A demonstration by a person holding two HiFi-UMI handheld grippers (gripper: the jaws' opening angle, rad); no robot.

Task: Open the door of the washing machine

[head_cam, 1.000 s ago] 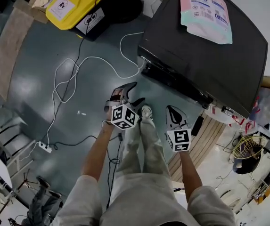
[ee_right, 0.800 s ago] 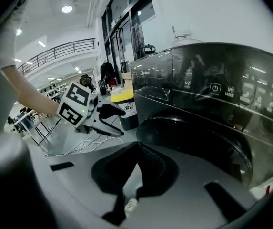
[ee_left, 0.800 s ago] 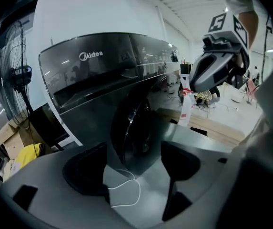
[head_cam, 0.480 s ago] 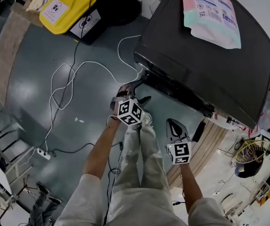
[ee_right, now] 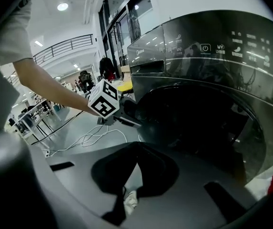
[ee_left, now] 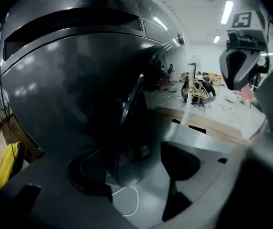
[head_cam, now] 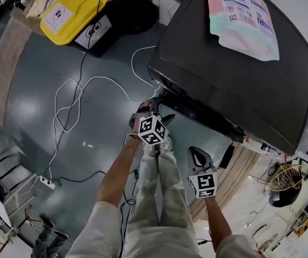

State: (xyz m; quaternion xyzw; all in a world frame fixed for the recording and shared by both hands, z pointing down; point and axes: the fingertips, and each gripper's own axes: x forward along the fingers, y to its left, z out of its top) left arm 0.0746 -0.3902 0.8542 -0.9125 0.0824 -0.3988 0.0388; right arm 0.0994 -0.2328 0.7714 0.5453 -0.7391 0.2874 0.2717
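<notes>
Dark grey front-loading washing machine [head_cam: 234,74] stands on the floor, seen from above in the head view. A pink-and-teal detergent pouch [head_cam: 240,15] is lying on its lid.

- Left claw [head_cam: 155,112]: held wide, at the front of the machine. Its own view shows the glossy black round door [ee_left: 69,99] filling the frame, with the door's edge running down between the two jaws. Contact cannot be confirmed, and nothing is clamped yet.
- Right claw [head_cam: 195,152]: pressed together and empty, held well back from the machine, above the person's legs.
- Door is judged closed, so the task is barely started.

Risks, as judged:
- The left claw may be closed on the smooth curved rim rather than on a proper pull point, and it could then slide off the glossy surface.
- If the latch resists, a hard pull may jerk the claw free.
- A loose white cable [head_cam: 89,85] lies on the floor near the feet and could be caught on a step back.

Views compared:
- Head view alone shows the lid, the pouch and the spacing of both claws; the door's face is hidden there.
- Left gripper view alone shows the door's edge between the jaws.
- Right gripper view alone shows the lit control panel [ee_right: 231,44] and the left claw from the side.
</notes>
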